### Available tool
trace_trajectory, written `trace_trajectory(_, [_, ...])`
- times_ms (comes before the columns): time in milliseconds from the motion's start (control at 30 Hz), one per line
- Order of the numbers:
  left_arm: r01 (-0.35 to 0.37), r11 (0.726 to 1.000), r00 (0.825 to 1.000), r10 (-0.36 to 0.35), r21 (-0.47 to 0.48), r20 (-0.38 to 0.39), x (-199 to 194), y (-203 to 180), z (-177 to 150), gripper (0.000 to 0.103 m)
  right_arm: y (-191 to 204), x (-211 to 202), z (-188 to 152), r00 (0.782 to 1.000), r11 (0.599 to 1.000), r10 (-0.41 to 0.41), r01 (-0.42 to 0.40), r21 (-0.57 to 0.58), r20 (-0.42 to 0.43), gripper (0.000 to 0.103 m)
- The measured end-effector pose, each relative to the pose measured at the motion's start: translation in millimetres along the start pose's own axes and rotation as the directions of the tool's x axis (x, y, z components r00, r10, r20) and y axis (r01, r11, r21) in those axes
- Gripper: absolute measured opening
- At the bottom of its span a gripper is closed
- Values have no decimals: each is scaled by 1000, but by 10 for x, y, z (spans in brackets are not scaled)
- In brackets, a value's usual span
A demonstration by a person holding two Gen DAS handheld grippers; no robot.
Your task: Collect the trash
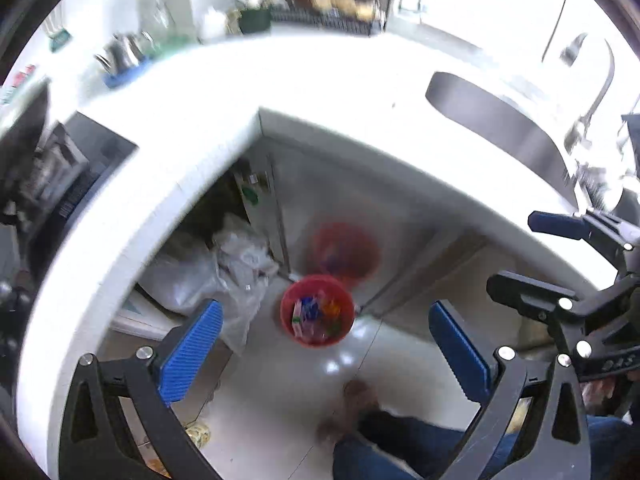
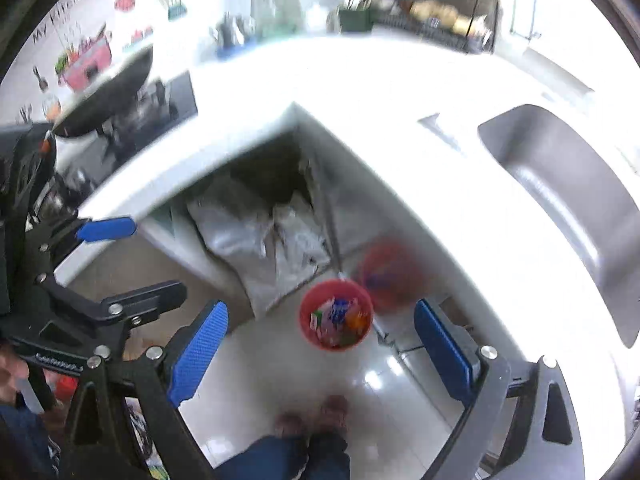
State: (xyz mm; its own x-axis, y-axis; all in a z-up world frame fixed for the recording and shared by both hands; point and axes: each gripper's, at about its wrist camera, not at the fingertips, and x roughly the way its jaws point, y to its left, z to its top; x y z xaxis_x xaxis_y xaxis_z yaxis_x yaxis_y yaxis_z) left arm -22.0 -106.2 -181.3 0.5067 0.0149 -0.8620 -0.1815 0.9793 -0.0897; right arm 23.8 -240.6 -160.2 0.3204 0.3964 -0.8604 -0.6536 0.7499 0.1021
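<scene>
A red trash bin (image 1: 317, 310) (image 2: 336, 314) stands on the pale floor tiles below the counter, holding several colourful wrappers. My left gripper (image 1: 326, 344) hangs high above it, open, with nothing between its blue pads. My right gripper (image 2: 320, 350) is likewise open and empty above the bin. In the left wrist view the right gripper (image 1: 532, 256) shows at the right edge; in the right wrist view the left gripper (image 2: 136, 256) shows at the left edge. The bin's red reflection (image 1: 346, 250) shows on the steel cabinet door.
A white L-shaped counter (image 1: 200, 120) wraps around the floor space. A steel sink (image 2: 568, 200) is set in on the right, a wok (image 2: 108, 92) on a black hob on the left. Plastic bags (image 1: 224, 268) fill the open cupboard. The person's feet (image 2: 312, 420) stand below.
</scene>
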Motion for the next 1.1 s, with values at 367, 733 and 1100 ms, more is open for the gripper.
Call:
trace_trajectory(367, [-72, 997, 956, 57, 42, 288, -1460, -209, 319, 102, 256, -1248, 270, 965, 997, -78, 73, 29, 251, 99])
trace_trajectory(733, [-115, 992, 916, 87, 47, 391, -2466, -313, -149, 102, 713, -2112, 11, 896, 986, -166, 163, 44, 411, 102])
trace_trajectory(1100, [-119, 993, 874, 112, -15, 473, -3004, -310, -567, 102, 967, -2432, -265, 858, 978, -203, 201, 55, 471, 102])
